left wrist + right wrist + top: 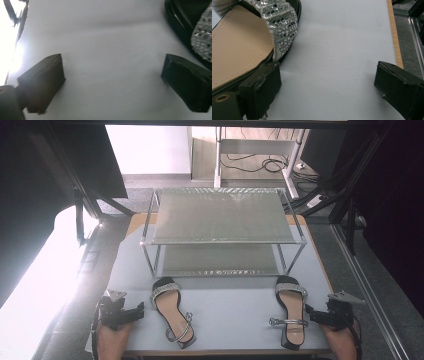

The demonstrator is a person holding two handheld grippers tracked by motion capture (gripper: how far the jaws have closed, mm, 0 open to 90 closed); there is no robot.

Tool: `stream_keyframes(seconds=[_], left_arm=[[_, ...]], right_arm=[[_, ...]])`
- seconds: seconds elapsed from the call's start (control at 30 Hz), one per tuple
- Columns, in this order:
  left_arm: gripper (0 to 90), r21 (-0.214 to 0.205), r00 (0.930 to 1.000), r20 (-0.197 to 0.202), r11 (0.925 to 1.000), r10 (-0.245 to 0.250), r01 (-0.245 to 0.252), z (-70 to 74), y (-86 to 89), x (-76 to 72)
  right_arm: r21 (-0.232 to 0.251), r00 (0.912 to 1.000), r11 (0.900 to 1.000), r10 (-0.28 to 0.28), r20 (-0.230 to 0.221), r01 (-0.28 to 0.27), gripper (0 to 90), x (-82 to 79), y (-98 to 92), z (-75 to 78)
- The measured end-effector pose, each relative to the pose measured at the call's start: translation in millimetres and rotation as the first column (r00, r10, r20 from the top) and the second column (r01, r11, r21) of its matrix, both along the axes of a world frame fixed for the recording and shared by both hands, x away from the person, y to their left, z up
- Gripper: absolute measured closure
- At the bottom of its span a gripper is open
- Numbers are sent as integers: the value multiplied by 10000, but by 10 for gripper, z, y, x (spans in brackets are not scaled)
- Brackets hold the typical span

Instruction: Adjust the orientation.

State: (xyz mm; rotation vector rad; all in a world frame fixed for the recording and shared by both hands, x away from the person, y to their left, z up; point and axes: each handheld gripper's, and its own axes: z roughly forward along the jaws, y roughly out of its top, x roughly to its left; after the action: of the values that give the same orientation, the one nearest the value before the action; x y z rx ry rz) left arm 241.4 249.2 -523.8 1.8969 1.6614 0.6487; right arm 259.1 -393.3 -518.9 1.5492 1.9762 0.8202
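Approach step. Left gripper [136,310] and right gripper [311,312], jaws wide and empty, each flank a black, rhinestone-strapped sandal [172,312] [291,312]; next, close on a sole edge, probably for the two-tier wire rack [222,237].

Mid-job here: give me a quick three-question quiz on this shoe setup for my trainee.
1. True or false: the left sandal already sits on the two-tier rack.
2. Which gripper is closer to a sandal? A) left gripper B) right gripper
3. How do both grippers' jaws stand?

Key
1. False: both sandals lie on the table in front of the rack.
2. B: it is right beside the right sandal.
3. Open, with nothing between them.
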Motion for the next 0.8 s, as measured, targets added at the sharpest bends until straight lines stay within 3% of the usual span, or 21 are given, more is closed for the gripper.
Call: stream_keyframes(seconds=[0.8], left_arm=[[48,-119,10000,-79,9999,35,-36,1,13,10]], right_arm=[[-2,9999,9999,111,68,-111,94,-9,0,3]])
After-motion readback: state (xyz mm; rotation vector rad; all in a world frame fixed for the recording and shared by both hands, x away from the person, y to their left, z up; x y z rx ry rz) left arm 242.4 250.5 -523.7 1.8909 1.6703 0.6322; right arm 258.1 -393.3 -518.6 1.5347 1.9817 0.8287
